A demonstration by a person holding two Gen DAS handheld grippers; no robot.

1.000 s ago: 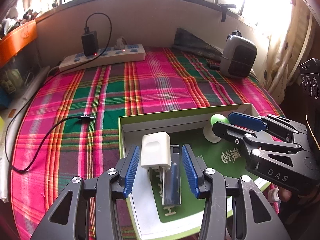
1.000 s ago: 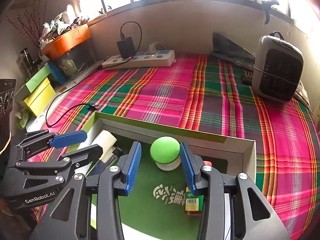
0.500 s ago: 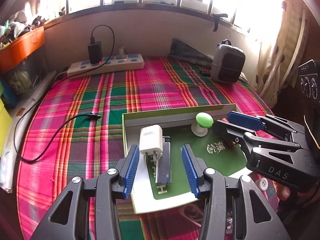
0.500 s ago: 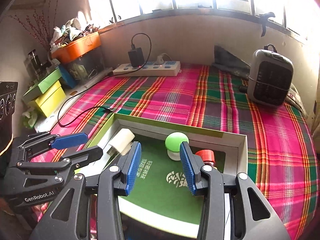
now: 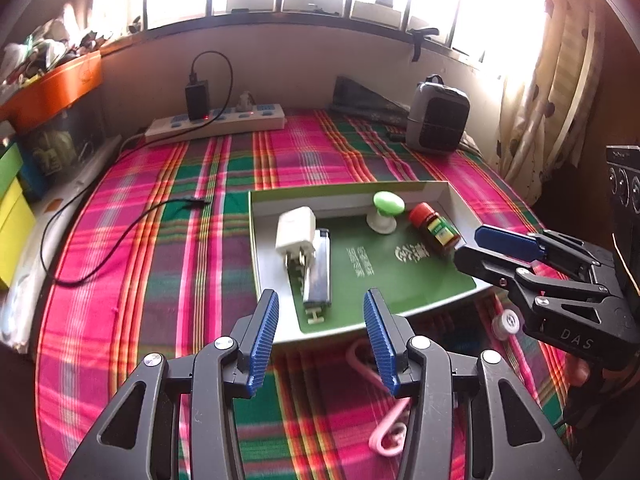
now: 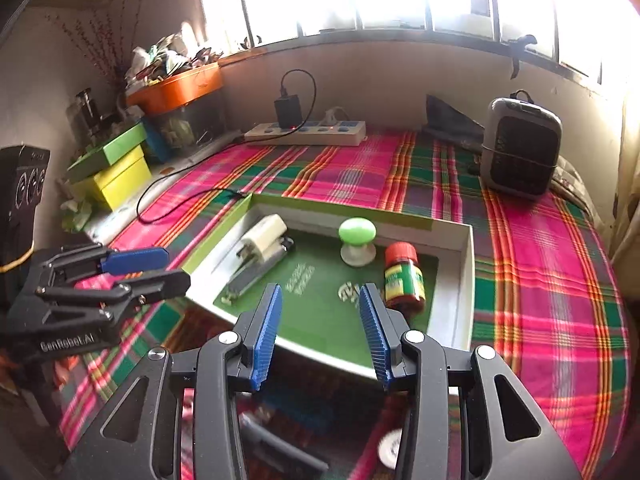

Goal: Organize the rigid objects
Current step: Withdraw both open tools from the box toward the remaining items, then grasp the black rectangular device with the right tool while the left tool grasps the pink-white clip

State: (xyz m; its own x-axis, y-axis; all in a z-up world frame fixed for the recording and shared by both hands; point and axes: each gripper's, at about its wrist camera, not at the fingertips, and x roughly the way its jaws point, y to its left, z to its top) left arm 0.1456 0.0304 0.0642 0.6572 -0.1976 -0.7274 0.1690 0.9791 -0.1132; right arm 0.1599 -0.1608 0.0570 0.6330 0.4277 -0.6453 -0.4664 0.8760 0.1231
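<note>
Green-lined and white-walled, a shallow box (image 5: 344, 194) sat on a pink, green and red plaid cloth (image 5: 160, 240). Inside it, toward its left side, a white plug adapter (image 5: 295, 228) lay touching a silver lighter (image 5: 318, 272). Near the back wall stood a green-capped white knob (image 5: 386, 210), and just beside it on the right a small red-capped bottle (image 5: 434, 230).

The left gripper (image 5: 320, 334) hung above the near edge of the box, its blue-padded fingers (image 5: 262, 340) spread apart and holding nothing. The right gripper (image 6: 320, 332) was likewise spread wide and empty above the same edge.

Only the left wrist view showed a pink looped object (image 5: 386, 420) on the cloth in front of the box and a small white wheel-like piece (image 5: 506, 322) under the other gripper. Only the right wrist view showed stacked yellow and green boxes (image 6: 116, 168) at the cloth's left edge. Both showed a white power strip (image 5: 216, 124) and a grey heater (image 5: 438, 118) along the back wall.

A second earlier both grippers were low inside the box, the left straddling the adapter and the right straddling the knob; they had since pulled back and up, leaving those items where they lay.
</note>
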